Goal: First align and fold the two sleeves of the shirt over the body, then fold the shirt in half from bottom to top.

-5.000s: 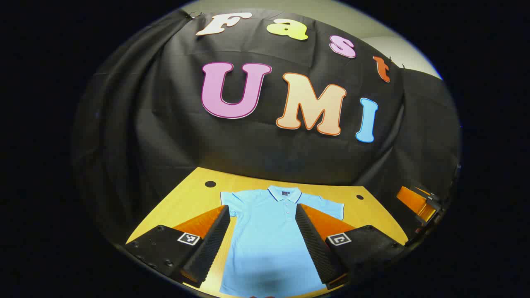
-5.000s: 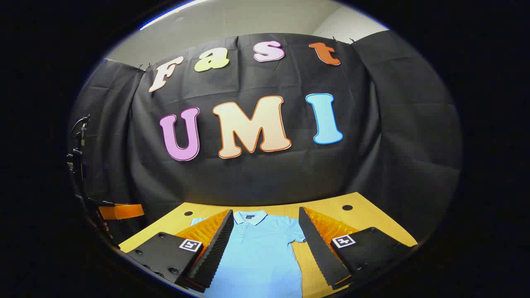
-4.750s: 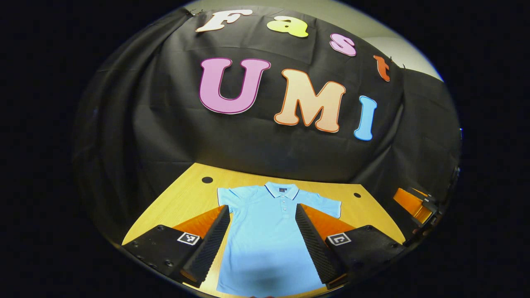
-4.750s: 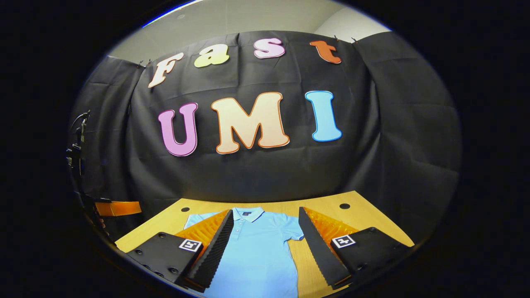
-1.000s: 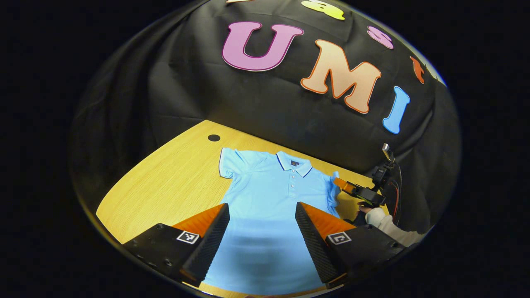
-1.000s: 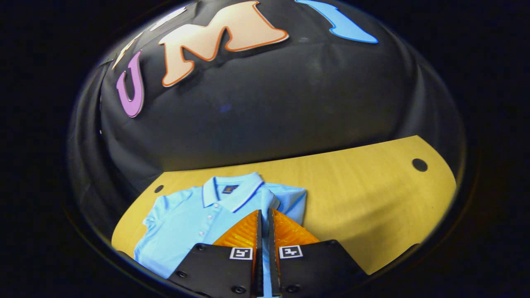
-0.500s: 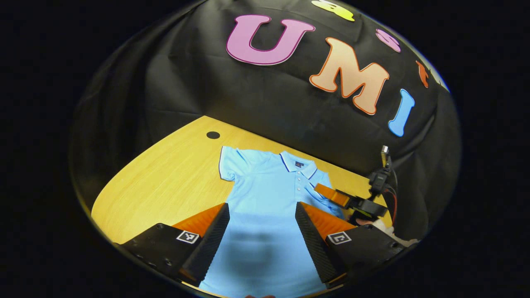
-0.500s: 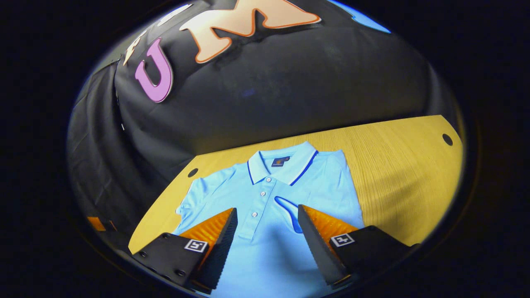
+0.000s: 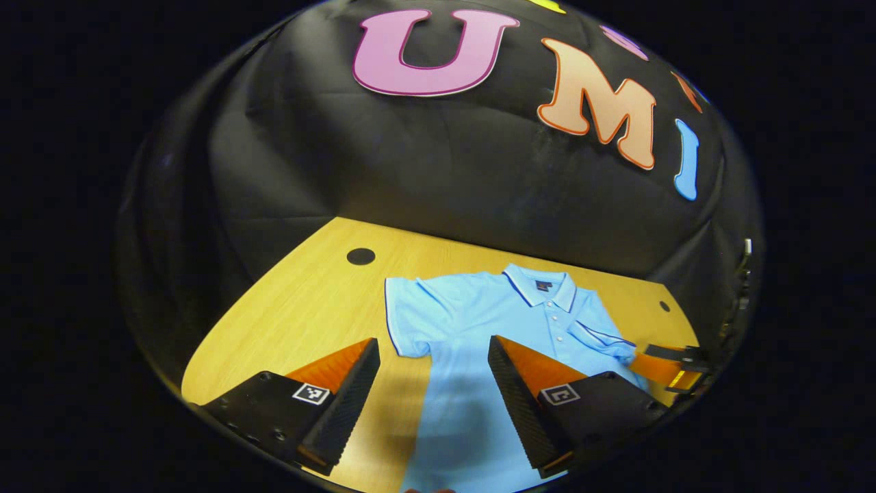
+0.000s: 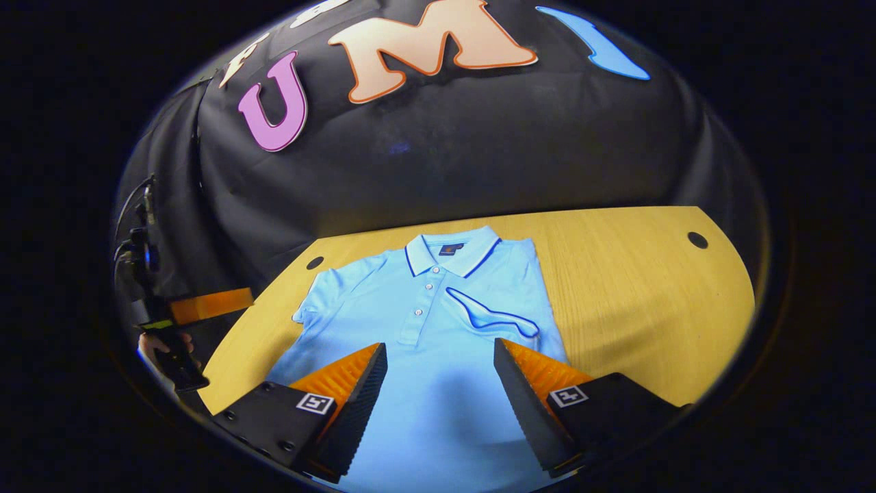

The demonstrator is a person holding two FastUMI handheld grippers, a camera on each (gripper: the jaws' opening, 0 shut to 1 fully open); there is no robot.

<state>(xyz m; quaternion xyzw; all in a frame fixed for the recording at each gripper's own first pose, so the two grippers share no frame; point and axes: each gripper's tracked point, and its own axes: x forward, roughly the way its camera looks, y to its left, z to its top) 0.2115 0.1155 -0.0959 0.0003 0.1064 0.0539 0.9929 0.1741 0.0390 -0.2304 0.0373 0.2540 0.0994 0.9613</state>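
One sleeve [image 10: 491, 315] lies folded across the chest of the shirt [image 10: 438, 383], flat on the desk [image 10: 636, 287]; I hold both hand-held grippers, left [image 9: 432, 394] and right [image 10: 439, 400], wide open, empty, my left facing the unfolded sleeve [image 9: 409, 322].

The shirt [image 9: 479, 322] hem is cut off by the lower edge in both views. In the left gripper view, the left gripper's finger [image 9: 520, 390] covers part of its body. The collar label [image 10: 450, 248] is too small to read.
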